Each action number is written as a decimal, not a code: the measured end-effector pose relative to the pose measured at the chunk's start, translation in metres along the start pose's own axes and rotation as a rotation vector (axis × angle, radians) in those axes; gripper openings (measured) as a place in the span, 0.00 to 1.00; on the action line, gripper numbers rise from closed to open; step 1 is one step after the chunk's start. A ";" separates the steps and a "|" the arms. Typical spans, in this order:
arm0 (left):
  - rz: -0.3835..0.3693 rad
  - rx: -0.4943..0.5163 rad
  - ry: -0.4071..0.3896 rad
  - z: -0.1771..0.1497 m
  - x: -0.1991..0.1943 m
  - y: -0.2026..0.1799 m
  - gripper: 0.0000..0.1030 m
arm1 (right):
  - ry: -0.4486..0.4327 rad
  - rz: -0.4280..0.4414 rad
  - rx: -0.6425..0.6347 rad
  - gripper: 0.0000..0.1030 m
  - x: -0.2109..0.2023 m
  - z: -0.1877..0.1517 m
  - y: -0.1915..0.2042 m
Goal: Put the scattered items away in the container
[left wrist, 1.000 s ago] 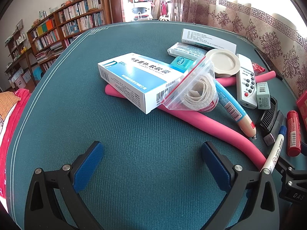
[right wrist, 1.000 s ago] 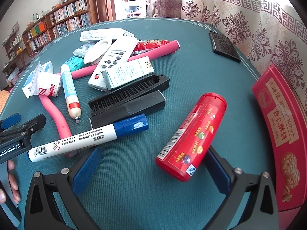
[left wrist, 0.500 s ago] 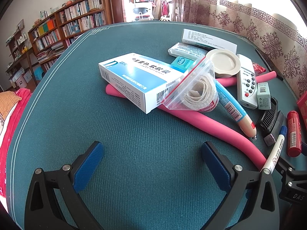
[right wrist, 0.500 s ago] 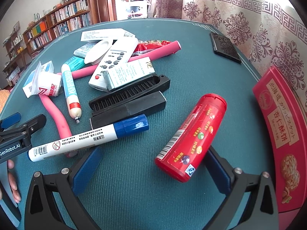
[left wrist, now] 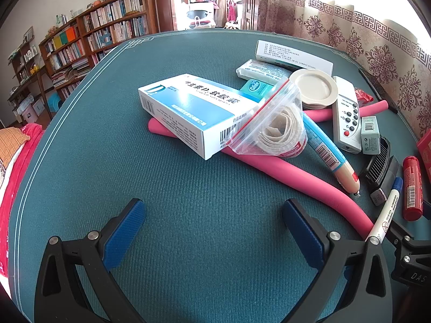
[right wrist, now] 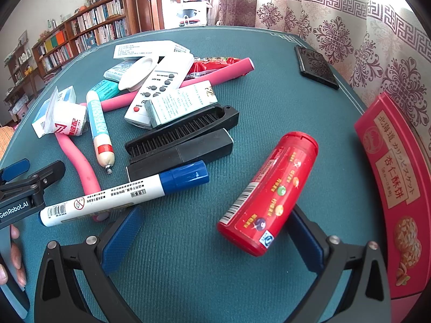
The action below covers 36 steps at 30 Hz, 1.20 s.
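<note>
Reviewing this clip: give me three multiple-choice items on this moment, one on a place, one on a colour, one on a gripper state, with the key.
1. What does the marker lie across at its white end?
A. the pink foam tube
B. the remote
C. the phone

2. What colour is the marker's cap?
A. red
B. blue
C. black

3. How is the right gripper?
A. shut on the red bottle
B. shut on the marker
C. open

Key: 1 A, the pink foam tube passes under it; 2 B, the cap is blue; 3 C, the pads stand wide apart, with the red bottle lying between them unclamped.
</note>
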State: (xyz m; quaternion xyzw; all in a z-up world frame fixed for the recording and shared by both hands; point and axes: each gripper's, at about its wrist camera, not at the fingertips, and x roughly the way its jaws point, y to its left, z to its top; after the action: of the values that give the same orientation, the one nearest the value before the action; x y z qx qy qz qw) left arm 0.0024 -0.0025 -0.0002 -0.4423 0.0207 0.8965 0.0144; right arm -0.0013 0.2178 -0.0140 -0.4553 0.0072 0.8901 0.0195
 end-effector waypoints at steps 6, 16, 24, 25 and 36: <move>-0.007 0.007 0.005 0.003 0.002 0.000 1.00 | -0.005 -0.002 0.003 1.00 0.000 0.001 0.002; -0.022 0.018 0.000 0.008 0.008 0.005 1.00 | -0.011 -0.007 0.009 1.00 0.004 0.002 0.008; -0.032 0.024 0.000 0.009 0.010 0.004 1.00 | -0.002 0.008 -0.006 1.00 0.004 0.004 0.008; -0.035 0.025 0.001 0.010 0.009 0.004 1.00 | 0.006 0.017 -0.016 1.00 0.004 0.005 0.007; -0.145 -0.006 -0.002 0.011 0.002 0.021 1.00 | -0.032 0.143 0.135 0.90 -0.022 -0.011 -0.055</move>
State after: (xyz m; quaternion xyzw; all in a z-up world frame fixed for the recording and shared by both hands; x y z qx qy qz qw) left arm -0.0084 -0.0226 0.0050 -0.4416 -0.0141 0.8937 0.0778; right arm 0.0226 0.2721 -0.0027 -0.4371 0.0993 0.8938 -0.0132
